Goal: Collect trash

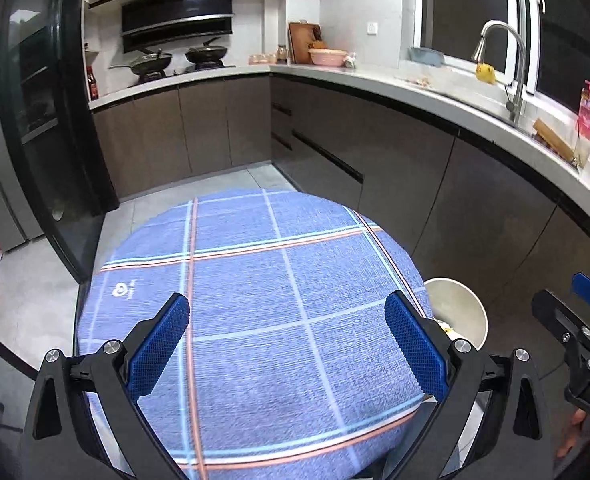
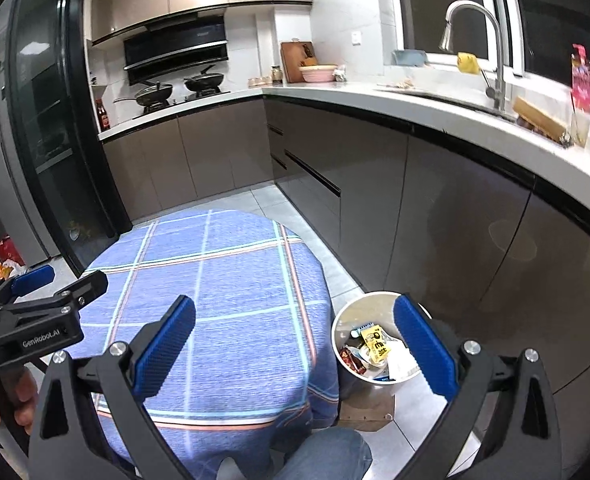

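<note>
- Left wrist view: the left hand-held gripper (image 1: pixel 287 344) hangs with fingers spread wide and empty over the blue plaid table (image 1: pixel 255 280); the bin (image 1: pixel 461 304) stands on the floor just beside the table.
- Right wrist view: the right hand-held gripper (image 2: pixel 295 348) is likewise agape and empty; the wrappers (image 2: pixel 375 350) lie inside the bin (image 2: pixel 345 320).

One bin (image 2: pixel 375 336), two woks (image 2: pixel 155 92), one table (image 2: pixel 223 280)

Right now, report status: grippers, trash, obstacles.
Left gripper open, empty. Right gripper open, empty. Wrappers in bin beside table. No trash seen on tablecloth, nothing blocking.
</note>
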`<action>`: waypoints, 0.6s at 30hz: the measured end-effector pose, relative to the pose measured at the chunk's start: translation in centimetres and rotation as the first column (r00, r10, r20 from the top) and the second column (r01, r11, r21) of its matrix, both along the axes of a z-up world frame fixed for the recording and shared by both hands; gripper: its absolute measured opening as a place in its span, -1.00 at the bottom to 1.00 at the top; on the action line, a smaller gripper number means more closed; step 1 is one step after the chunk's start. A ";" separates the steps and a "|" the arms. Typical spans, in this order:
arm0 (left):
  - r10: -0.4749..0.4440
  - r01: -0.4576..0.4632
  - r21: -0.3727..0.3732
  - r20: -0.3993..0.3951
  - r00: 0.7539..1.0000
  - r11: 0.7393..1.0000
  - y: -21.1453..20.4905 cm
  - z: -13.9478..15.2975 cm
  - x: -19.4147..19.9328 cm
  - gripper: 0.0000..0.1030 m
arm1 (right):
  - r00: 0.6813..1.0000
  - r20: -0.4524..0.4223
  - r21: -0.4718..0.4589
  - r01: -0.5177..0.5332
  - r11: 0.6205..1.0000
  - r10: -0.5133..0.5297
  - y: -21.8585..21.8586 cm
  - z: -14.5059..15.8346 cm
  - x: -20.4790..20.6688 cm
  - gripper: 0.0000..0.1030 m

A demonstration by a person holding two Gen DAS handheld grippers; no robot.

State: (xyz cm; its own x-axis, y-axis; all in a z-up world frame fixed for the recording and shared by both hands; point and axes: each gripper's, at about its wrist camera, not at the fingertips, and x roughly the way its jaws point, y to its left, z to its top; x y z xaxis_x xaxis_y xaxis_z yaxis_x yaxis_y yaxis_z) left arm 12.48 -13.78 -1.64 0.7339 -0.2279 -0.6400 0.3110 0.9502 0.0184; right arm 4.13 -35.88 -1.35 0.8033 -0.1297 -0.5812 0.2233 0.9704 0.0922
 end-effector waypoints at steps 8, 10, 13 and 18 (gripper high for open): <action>0.017 -0.014 -0.037 0.071 0.997 0.999 3.0 3.8 -3.0 0.84 | 0.998 0.063 -0.031 -0.005 1.000 0.007 3.0 3.2 -2.6 0.94; 0.019 -0.015 -0.043 0.087 0.996 0.999 3.6 4.5 -3.7 0.84 | 0.997 0.080 -0.039 -0.010 0.999 0.013 3.5 3.8 -3.2 0.94; 0.030 -0.025 -0.049 0.112 0.993 0.998 4.5 5.3 -4.6 0.84 | 0.994 0.109 -0.054 -0.012 0.998 0.017 4.0 4.8 -4.1 0.94; 0.045 -0.035 -0.073 0.142 0.989 0.997 5.6 6.2 -5.9 0.84 | 0.988 0.152 -0.075 -0.017 0.997 0.028 5.0 6.1 -5.3 0.94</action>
State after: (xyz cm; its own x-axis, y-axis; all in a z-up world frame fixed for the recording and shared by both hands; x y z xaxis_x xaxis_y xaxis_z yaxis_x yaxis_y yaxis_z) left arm 6.59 -8.21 4.60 0.8266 -0.2369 -0.5104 0.2714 0.9624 -0.0071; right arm -1.12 -30.92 4.73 0.8852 -0.1481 -0.4411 0.1898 0.9805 0.0517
